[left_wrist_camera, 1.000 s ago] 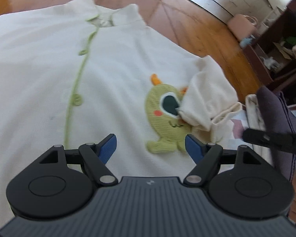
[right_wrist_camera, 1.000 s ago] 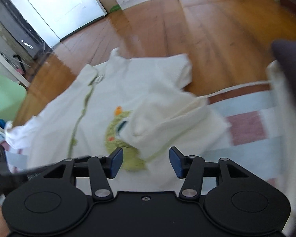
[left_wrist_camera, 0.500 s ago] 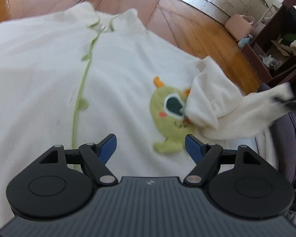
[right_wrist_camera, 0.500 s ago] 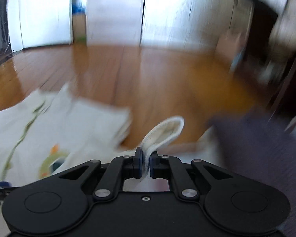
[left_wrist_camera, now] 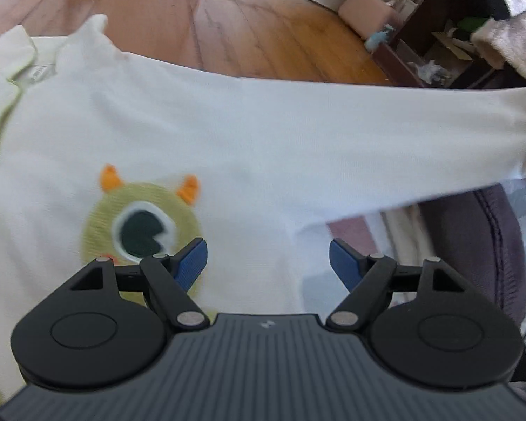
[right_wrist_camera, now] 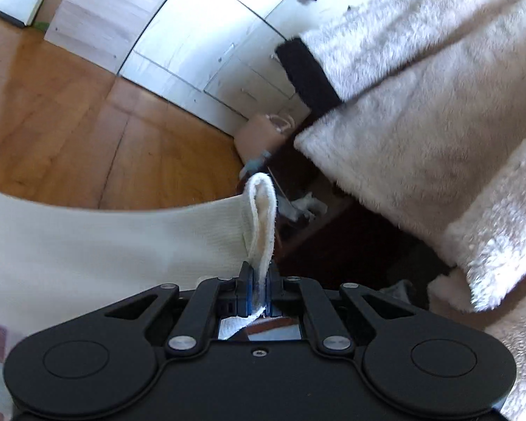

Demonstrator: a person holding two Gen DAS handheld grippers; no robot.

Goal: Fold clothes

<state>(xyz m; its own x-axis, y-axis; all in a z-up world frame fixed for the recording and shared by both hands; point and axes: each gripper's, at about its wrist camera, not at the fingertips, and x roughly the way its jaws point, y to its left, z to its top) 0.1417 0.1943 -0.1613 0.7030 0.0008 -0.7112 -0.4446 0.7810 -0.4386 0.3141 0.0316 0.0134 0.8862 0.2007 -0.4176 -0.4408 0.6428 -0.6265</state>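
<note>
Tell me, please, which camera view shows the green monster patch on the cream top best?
The left wrist view: the one-eyed green monster patch with orange horns lies in plain sight on the cream top, just beyond the open left tongs. The right wrist view shows only the top's stretched sleeve, no patch.

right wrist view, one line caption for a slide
Right claw shut on the cream sleeve cuff, sleeve stretched out above the wooden floor.
</note>
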